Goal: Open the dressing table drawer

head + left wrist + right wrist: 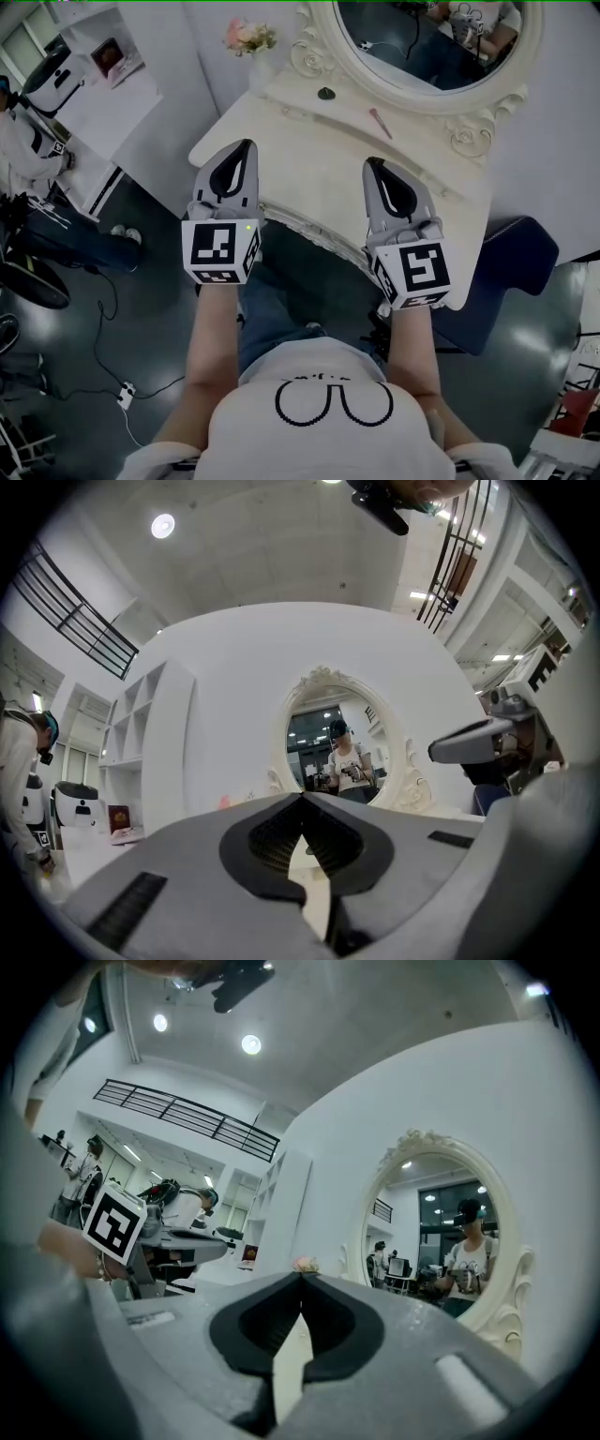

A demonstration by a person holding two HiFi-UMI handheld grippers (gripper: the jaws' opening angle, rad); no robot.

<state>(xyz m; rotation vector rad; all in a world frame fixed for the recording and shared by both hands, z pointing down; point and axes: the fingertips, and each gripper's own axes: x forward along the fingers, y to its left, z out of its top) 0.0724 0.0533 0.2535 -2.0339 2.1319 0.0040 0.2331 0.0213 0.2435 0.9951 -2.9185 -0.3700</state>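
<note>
Dressing table, front edge; both grippers closed and empty.
I hold the left gripper and right gripper side by side, well apart, each with jaws tip to tip on nothing, above the white table's carved front edge. Bare top runs ahead to the oval mirror, where a pink stick lies. I cannot make out the drawer below that edge. A blue seat crowds the right corner.

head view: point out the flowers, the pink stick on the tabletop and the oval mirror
flowers (247, 37), head view, on the pink blooms
pink stick (380, 122), head view, on its middle
oval mirror (427, 42), head view, on the glass
</note>
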